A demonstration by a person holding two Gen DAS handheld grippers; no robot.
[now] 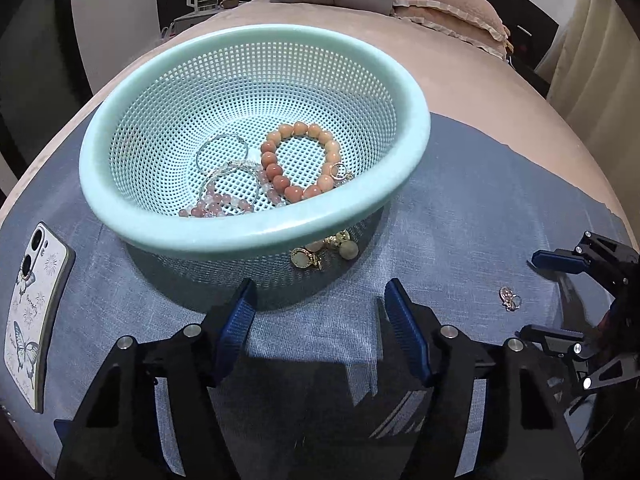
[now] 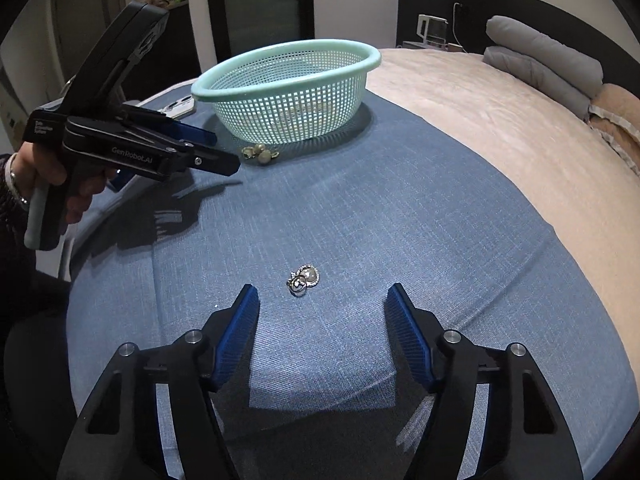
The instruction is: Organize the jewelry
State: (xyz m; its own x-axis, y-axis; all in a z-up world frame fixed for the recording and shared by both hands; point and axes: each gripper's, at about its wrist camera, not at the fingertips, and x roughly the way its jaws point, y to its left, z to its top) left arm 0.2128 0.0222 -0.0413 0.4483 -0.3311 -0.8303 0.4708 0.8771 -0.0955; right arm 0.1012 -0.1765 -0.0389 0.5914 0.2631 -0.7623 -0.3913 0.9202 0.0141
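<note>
A mint mesh basket [image 1: 248, 240] stands on the blue cloth and also shows in the right wrist view [image 2: 288, 80]. In it lie an orange bead bracelet [image 1: 298, 160], a pink bead bracelet [image 1: 224, 206] and thin silver bangles [image 1: 222, 152]. Gold earrings [image 1: 324, 254] lie on the cloth against the basket's near side; they also show in the right wrist view [image 2: 260, 154]. My left gripper [image 1: 318, 300] is open and empty just before them. A small silver ring piece [image 2: 303, 280] lies just ahead of my open, empty right gripper [image 2: 320, 304].
A phone [image 1: 34, 312] in a butterfly case lies at the cloth's left edge. The blue cloth [image 2: 400, 220] covers a pink bed, with grey folded blankets [image 2: 540, 60] and a pillow at the far end.
</note>
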